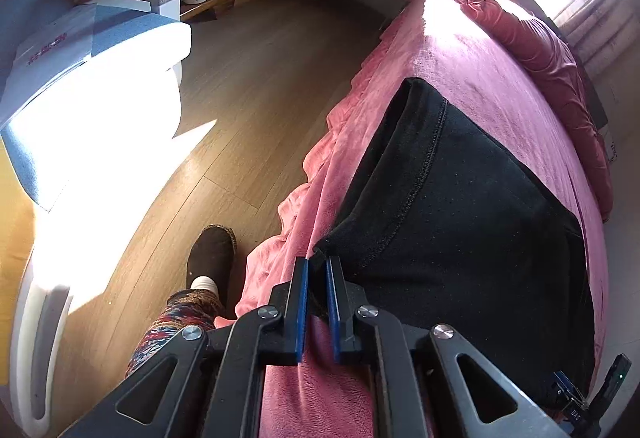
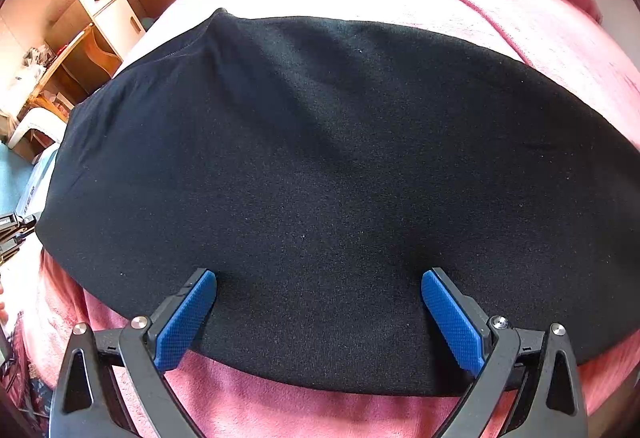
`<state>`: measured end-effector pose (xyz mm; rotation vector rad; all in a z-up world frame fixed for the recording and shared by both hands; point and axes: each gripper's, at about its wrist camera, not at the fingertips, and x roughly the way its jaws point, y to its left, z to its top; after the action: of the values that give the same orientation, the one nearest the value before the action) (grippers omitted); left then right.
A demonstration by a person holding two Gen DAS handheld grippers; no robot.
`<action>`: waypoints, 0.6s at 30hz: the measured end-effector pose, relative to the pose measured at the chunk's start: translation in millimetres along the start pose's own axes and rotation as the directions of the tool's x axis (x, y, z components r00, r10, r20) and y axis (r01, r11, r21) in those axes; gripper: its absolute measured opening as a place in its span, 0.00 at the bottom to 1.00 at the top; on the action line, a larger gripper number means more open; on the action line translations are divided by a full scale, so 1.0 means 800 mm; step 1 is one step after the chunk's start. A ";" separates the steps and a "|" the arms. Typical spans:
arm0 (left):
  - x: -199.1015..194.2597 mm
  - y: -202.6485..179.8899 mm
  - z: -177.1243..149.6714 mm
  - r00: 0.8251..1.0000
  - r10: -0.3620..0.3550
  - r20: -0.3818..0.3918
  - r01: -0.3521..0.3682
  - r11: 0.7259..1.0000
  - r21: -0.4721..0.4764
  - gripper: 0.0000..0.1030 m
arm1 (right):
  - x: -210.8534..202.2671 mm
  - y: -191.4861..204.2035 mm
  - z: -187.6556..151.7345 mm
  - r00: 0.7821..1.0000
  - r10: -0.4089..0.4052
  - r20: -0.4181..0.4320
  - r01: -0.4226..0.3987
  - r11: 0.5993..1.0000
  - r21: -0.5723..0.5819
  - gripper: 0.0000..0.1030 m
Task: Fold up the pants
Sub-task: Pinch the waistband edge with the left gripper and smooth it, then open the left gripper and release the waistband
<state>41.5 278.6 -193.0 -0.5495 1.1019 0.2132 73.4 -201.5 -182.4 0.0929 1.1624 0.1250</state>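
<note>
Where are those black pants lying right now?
The black knit pants lie spread flat on the pink fleece bedspread, along the bed's near edge, right in front of both grippers.

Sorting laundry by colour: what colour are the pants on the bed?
Black pants, shown best in the right wrist view.

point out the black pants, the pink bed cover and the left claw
black pants [image 2: 320, 178], right wrist view, middle of the flat folded cloth
pink bed cover [image 1: 480, 78], left wrist view, bare stretch beyond the pants
left claw [image 1: 317, 270], left wrist view, narrow gap between its blue-padded tips at the pants corner
</note>
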 end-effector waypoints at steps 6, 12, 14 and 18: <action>-0.035 -0.003 0.003 0.988 0.129 0.085 -0.128 0.992 -0.013 0.31 | 0.001 0.006 -0.010 1.000 0.006 0.013 -0.006 1.000 -0.002 1.00; -0.078 -0.074 -0.025 0.978 0.049 0.203 -0.087 0.980 0.181 0.31 | -0.031 -0.010 -0.012 0.995 0.053 0.080 -0.057 0.998 0.039 0.98; -0.076 -0.102 -0.037 0.982 0.010 0.186 -0.058 0.966 0.254 0.31 | -0.045 -0.016 -0.013 0.993 0.057 0.103 -0.062 0.997 0.049 0.98; -0.060 -0.147 -0.060 0.991 -0.040 0.129 -0.007 0.939 0.345 0.31 | -0.062 -0.028 -0.021 0.991 0.043 0.124 -0.051 0.997 0.061 0.97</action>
<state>32.7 158.5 -129.7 -0.2258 0.9755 0.0380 39.8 -230.9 -147.2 0.1822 1.0416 0.1223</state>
